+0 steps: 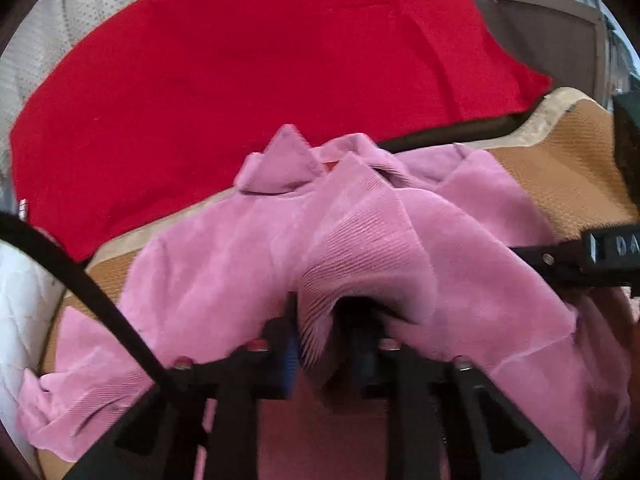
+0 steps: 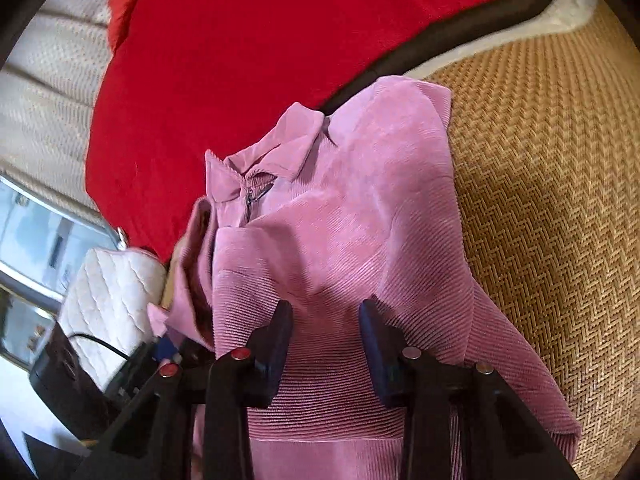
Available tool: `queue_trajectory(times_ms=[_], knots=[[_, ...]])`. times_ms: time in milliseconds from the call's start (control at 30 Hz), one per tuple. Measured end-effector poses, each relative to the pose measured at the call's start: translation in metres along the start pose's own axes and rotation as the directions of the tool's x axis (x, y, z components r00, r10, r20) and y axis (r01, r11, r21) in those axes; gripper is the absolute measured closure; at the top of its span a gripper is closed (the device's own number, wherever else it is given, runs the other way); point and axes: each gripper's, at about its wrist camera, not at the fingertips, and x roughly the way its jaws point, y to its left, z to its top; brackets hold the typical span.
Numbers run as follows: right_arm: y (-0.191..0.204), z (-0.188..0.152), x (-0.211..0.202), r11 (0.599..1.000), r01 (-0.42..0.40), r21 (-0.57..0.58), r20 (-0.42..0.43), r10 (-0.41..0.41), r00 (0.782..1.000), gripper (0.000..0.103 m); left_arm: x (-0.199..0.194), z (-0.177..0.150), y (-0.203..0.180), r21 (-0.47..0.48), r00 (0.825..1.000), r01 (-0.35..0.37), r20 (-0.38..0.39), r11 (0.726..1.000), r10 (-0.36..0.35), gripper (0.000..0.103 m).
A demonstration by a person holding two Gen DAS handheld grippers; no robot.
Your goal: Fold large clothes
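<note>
Corduroy in pink, a zip-neck collared top (image 2: 340, 216), lies rumpled on a woven tan mat (image 2: 552, 208), its collar (image 2: 264, 160) toward the far side and its ribbed hem nearest the cameras. In the left wrist view a ridge of the fabric rises between the left gripper (image 1: 320, 332) fingers, and the jaws stand close together on that pinch, so the cloth looks clamped there. In the right wrist view the right gripper (image 2: 326, 320) sits low over the body of the top near the hem; its jaws are partly apart with cloth between and under them, and the pads do not clearly press on it, so no firm hold shows.

Folding looks barely begun: the top is bunched, one sleeve (image 1: 80, 392) trails off to the near left, and no neat fold is visible. Spreading it flat, bringing sleeves in and doubling the body all seem left to do.

Beyond the mat lies a large red cloth (image 1: 248, 80), touching the collar's far edge. A white quilted cushion (image 2: 108, 296) sits at the left.
</note>
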Motion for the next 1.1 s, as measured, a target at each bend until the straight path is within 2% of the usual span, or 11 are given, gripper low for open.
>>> queue_trajectory(times_ms=[100, 200, 267, 333, 367, 400, 433, 500, 633, 800, 1100], knots=[[0.017, -0.005, 0.003, 0.995, 0.063, -0.077, 0.02, -0.062, 0.998, 0.065, -0.01, -0.001, 0.035, -0.121, 0.998, 0.058, -0.005, 0.991, -0.059, 0.09], [0.039, -0.016, 0.009, 0.968, 0.167, -0.189, 0.065, -0.157, 0.985, 0.064, -0.023, -0.01, 0.074, -0.225, 0.995, 0.098, -0.003, 0.969, -0.101, 0.09], [0.049, -0.022, 0.012, 0.944, 0.225, -0.243, 0.095, -0.207, 0.974, 0.063, -0.031, -0.02, 0.096, -0.278, 0.994, 0.096, -0.027, 0.956, -0.108, 0.084], [0.061, -0.032, 0.017, 0.898, 0.305, -0.316, 0.137, -0.275, 0.952, 0.062, -0.036, -0.032, 0.111, -0.306, 0.994, 0.089, -0.04, 0.948, -0.106, 0.074], [0.062, -0.033, 0.016, 0.881, 0.331, -0.339, 0.151, -0.296, 0.943, 0.062, -0.039, -0.037, 0.116, -0.307, 0.995, 0.077, -0.043, 0.948, -0.095, 0.068], [0.067, -0.037, 0.018, 0.861, 0.358, -0.361, 0.168, -0.318, 0.933, 0.062, -0.041, -0.041, 0.119, -0.301, 0.997, 0.043, -0.044, 0.953, -0.059, 0.056], [0.069, -0.04, 0.019, 0.844, 0.381, -0.377, 0.182, -0.336, 0.924, 0.062, -0.045, -0.043, 0.12, -0.293, 0.999, 0.011, -0.042, 0.956, -0.025, 0.049], [0.069, -0.041, 0.018, 0.828, 0.404, -0.389, 0.196, -0.354, 0.914, 0.062, -0.047, -0.045, 0.128, -0.278, 0.999, -0.032, -0.031, 0.96, 0.024, 0.047], [0.069, -0.043, 0.014, 0.808, 0.429, -0.403, 0.215, -0.372, 0.903, 0.061, -0.049, -0.041, 0.136, -0.325, 1.0, 0.011, 0.024, 0.946, -0.003, 0.036], [0.075, -0.046, 0.019, 0.769, 0.473, -0.429, 0.242, -0.407, 0.881, 0.06, -0.028, -0.029, 0.108, -0.255, 1.0, 0.012, -0.007, 0.967, -0.015, 0.036], [0.075, -0.046, 0.019, 0.757, 0.484, -0.439, 0.25, -0.414, 0.875, 0.058, 0.017, -0.03, 0.083, -0.206, 0.989, -0.01, -0.144, 0.979, -0.02, 0.036]])
